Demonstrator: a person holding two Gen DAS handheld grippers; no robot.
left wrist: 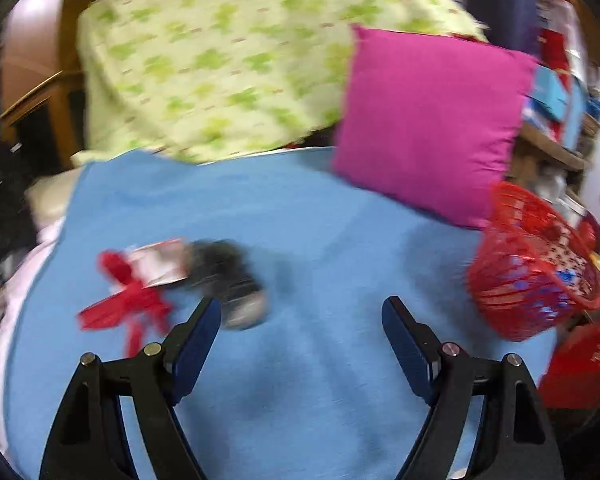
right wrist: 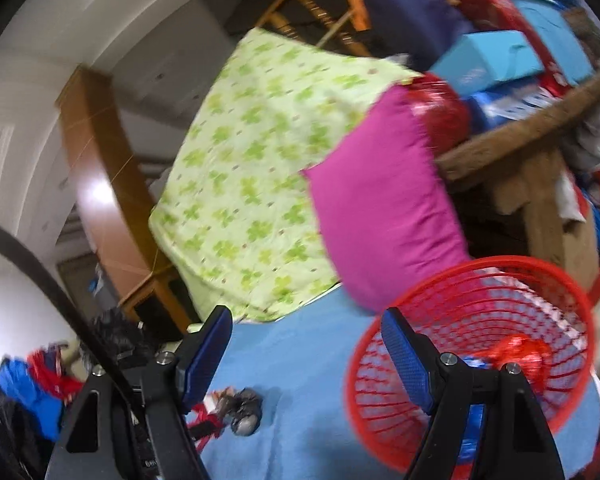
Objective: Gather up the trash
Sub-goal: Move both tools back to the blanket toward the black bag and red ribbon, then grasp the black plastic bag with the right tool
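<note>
While both views are pretty smeared by blur, the layout can still be made out. A blue blanket (left wrist: 300,240) is spread flat, and a small pile of trash is left lying on it: a red wrapper (left wrist: 128,304) with a white-and-red torn packet (left wrist: 156,264) on top of it, touched on its right by a crumpled grey wad (left wrist: 228,276) (too blurred to be told apart properly).

The left gripper (left wrist: 302,312) is held over the blanket with its fingers spread wide and nothing caught between them. The tip of its left finger is seen overlapping the near edge of the grey wad, but whether it is actually touched can't be told.

A red basket (left wrist: 532,276) is tipped on its side at the right edge of the blanket, with its open mouth turned toward the right wrist camera. Some red crinkly stuff (right wrist: 520,354) and something blue are seen inside it (so a few bits are already collected). The right gripper (right wrist: 306,330) is also released, with empty fingers; its right finger is seen across the basket rim, its left finger is above the trash pile in that view.

Behind all that, a pink pillow (left wrist: 432,120) is propped just beside the basket, and a green patterned quilt (left wrist: 228,52) is draped over a wooden frame (left wrist: 66,68).
</note>
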